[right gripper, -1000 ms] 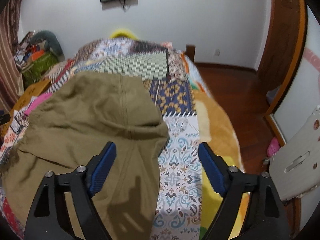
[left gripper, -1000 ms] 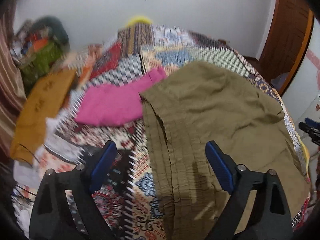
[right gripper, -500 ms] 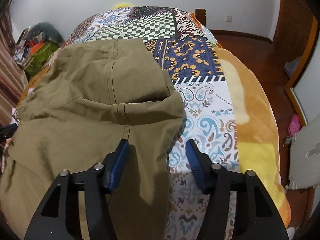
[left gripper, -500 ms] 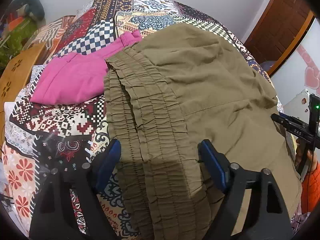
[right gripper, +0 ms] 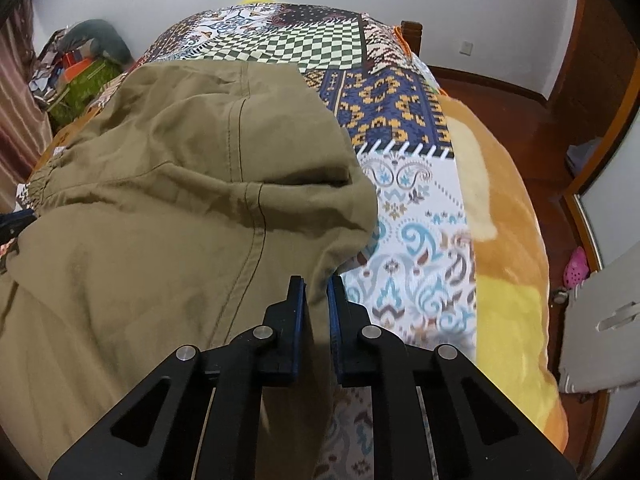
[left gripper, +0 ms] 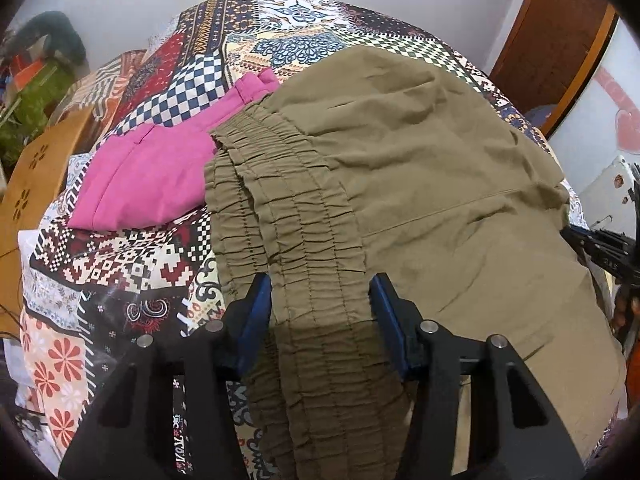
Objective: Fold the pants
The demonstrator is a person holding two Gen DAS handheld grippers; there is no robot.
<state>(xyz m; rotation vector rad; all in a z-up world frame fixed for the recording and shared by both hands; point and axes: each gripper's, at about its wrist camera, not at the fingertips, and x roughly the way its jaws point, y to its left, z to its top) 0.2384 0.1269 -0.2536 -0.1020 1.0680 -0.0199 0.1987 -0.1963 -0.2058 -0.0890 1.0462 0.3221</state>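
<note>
1. Patchwork bedspread [left gripper: 132, 264] covered the one bed, against a white wall.
2. One pair of olive pants [left gripper: 420, 184] lay across it, near the right edge; one pink garment [left gripper: 152, 176] touched their far left.
3. Left gripper [left gripper: 320, 304] straddled the waistband, jaws spread.
4. Right gripper [right gripper: 316, 292] was clamped on the pants' hem.

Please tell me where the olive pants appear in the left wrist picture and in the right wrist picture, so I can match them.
Left wrist: the olive pants fill the centre and right, with the waistband between the open jaws.
Right wrist: the pants fill the left and centre, their edge pinched in the jaws.
Shared landmark: the patchwork bedspread under them.
</note>
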